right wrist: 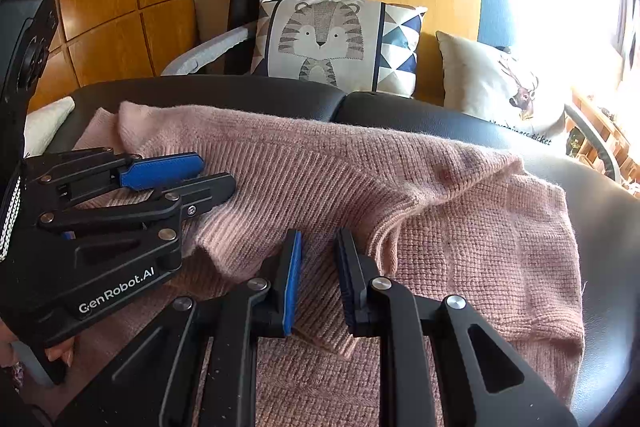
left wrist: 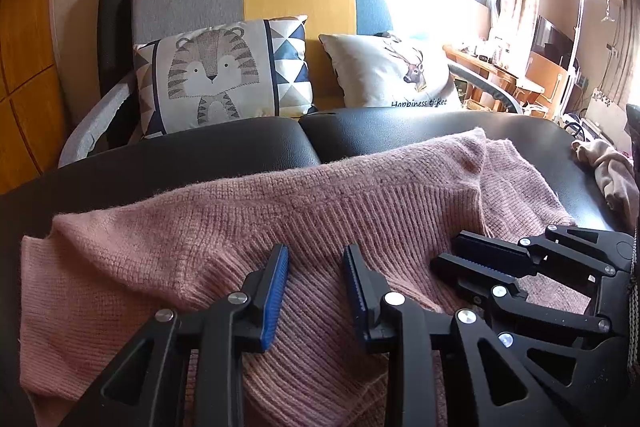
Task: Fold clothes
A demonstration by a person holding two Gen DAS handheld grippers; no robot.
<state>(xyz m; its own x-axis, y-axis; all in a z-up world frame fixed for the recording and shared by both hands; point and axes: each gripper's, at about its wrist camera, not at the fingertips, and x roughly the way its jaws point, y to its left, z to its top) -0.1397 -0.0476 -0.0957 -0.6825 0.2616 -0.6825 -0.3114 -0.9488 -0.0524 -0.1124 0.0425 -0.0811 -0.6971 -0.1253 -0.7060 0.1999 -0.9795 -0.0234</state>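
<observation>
A pink knit sweater lies spread on a black padded surface, with its ribbed hem turned toward me. My left gripper stands over the ribbed band, and a pleat of that knit fills the gap between its blue pads. In the right wrist view the left gripper lies on its side at the left. My right gripper pinches a raised strip of the ribbed hem, and it shows at the right of the left wrist view. The two grippers sit close together.
Behind the surface is a grey, yellow and blue sofa with a tiger cushion and a deer cushion. A beige garment lies at the right edge. White cloth shows at the left. A person's fingers hold the left gripper.
</observation>
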